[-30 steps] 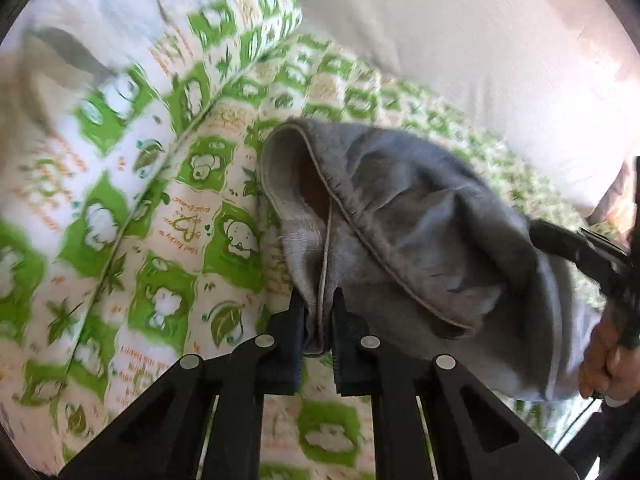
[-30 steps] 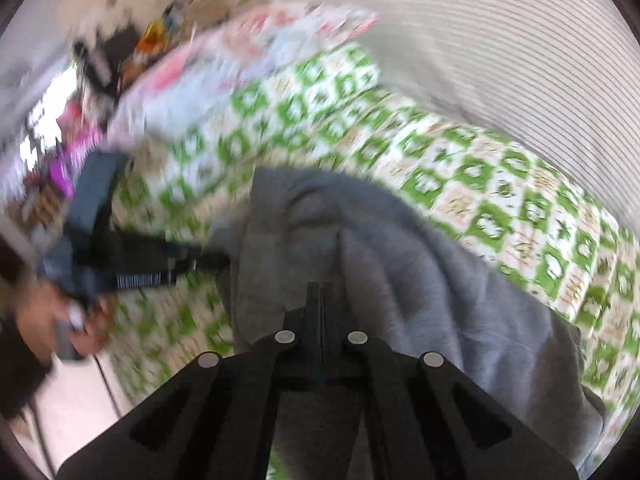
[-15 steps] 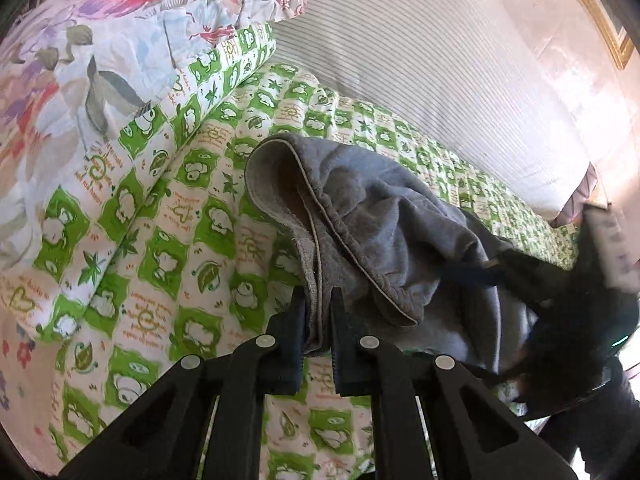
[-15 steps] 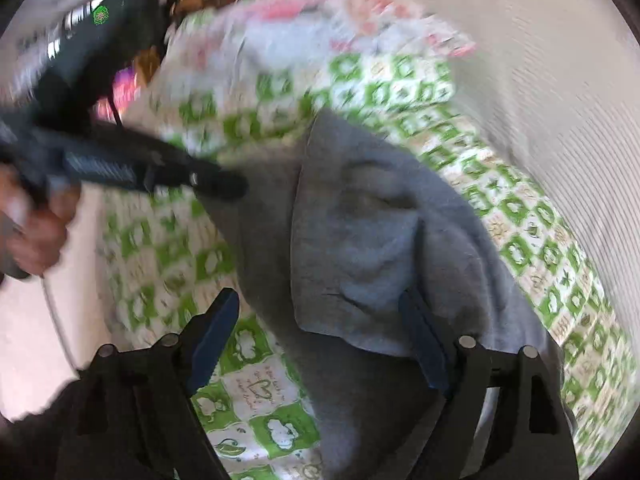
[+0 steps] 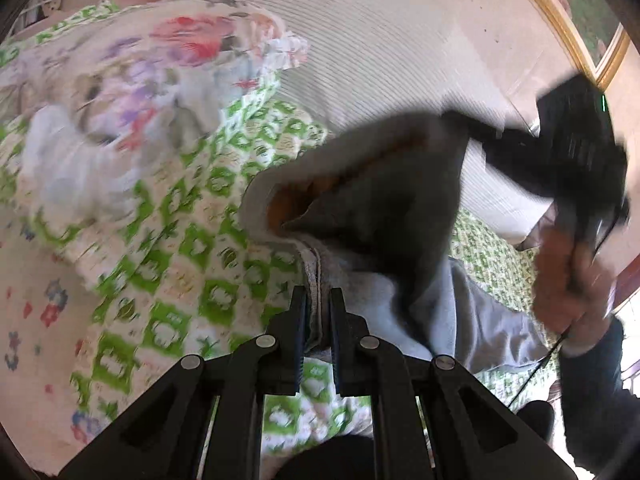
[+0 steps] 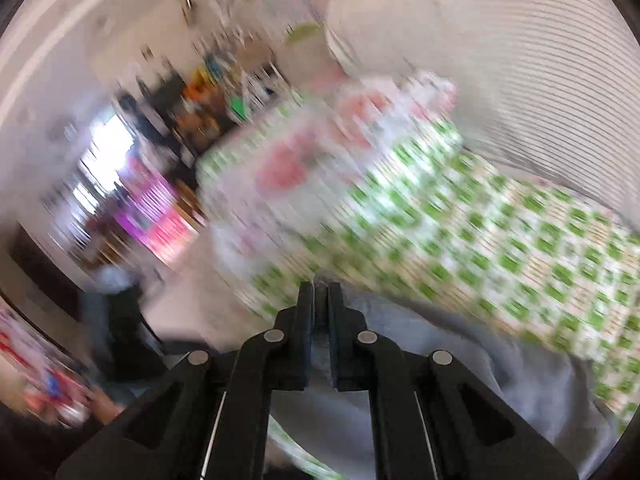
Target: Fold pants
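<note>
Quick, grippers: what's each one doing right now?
Left gripper: shut on the grey pants.
Right gripper: jaws just closed, shut on the pants.

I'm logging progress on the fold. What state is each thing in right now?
Pants: lifted off the bed, waistband stretched between both grippers, not folded.
Left gripper: shut on the waistband.
Right gripper: jaws have just closed, grey cloth pinched between them.
Bedsheet: spread over the bed.
Floral pillow: lying at the head of the bed.
</note>
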`<state>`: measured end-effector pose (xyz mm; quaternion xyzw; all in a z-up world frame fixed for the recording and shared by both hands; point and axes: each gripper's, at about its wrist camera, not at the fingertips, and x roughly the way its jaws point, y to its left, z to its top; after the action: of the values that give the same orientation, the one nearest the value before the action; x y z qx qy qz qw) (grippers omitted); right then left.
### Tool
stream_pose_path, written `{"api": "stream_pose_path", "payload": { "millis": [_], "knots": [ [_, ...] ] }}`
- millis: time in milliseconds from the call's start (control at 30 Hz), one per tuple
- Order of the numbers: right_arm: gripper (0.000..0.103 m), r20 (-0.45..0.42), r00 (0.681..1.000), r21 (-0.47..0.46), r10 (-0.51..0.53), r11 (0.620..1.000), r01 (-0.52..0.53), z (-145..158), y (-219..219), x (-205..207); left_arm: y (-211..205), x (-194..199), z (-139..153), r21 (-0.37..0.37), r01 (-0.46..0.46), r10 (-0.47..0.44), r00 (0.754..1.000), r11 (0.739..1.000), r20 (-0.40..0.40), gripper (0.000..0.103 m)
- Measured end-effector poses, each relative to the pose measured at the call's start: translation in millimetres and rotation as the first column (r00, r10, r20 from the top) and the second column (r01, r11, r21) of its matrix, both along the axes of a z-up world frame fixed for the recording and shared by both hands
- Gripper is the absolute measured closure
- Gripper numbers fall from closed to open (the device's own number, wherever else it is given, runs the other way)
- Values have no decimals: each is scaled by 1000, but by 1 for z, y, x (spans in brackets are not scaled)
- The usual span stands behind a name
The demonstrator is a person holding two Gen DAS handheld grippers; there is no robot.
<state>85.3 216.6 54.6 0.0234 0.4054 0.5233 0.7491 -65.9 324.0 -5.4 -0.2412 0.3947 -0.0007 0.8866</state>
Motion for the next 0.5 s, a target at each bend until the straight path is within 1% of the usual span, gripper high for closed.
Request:
{"api": "stream_pose_path", "payload": {
  "millis": [33,67,100,133,167,200,233,267,300,333,400,433,467,500],
  "knots": [
    [95,-36,999,40,18,999,-17,6,13,0,1,-3,-7,9,-11,11,1000,1000,-17,93],
    [95,-57,998,55,33,998,-30,6,24,-1,4,-6,-18,9,-31,31,998,999,-50,93],
    [100,-74,996,61,52,997,-48,3,38,-5,8,-10,-34,-5,-45,44,995,999,-93,92],
    [103,-81,994,61,69,996,-64,-2,49,-10,12,-13,-45,-19,-56,53,991,998,-122,92],
    [103,-95,991,57,90,995,-85,-11,62,-16,15,-19,-58,-24,-84,79,984,996,-157,92],
    [103,-123,986,51,111,993,-105,-22,73,-22,17,-25,-64,-4,-105,103,979,994,-176,92],
    [102,-159,978,37,131,991,-127,-35,85,-25,19,-30,-66,15,-121,121,975,993,-188,93],
    [102,-175,976,-8,130,991,-134,-51,96,-31,24,-40,-66,16,-141,141,971,990,-190,93],
    [102,-179,976,-52,125,989,-136,-63,103,-33,27,-46,-64,-1,-152,149,972,988,-181,93],
    [102,-180,976,-94,122,985,-141,-76,104,-40,31,-52,-60,-15,-157,153,974,987,-167,91],
    [102,-185,975,-101,120,985,-141,-88,93,-45,31,-57,-52,-15,-152,148,978,988,-145,90],
    [102,-181,977,-106,110,986,-131,-92,82,-47,29,-56,-49,-7,-148,145,979,989,-144,86],
    [102,-169,981,-115,93,987,-114,-94,68,-48,26,-52,-46,-2,-132,131,981,991,-142,79],
    [100,-160,984,-123,74,988,-94,-95,54,-47,24,-46,-43,3,-116,115,983,993,-142,74]
  ]
}}
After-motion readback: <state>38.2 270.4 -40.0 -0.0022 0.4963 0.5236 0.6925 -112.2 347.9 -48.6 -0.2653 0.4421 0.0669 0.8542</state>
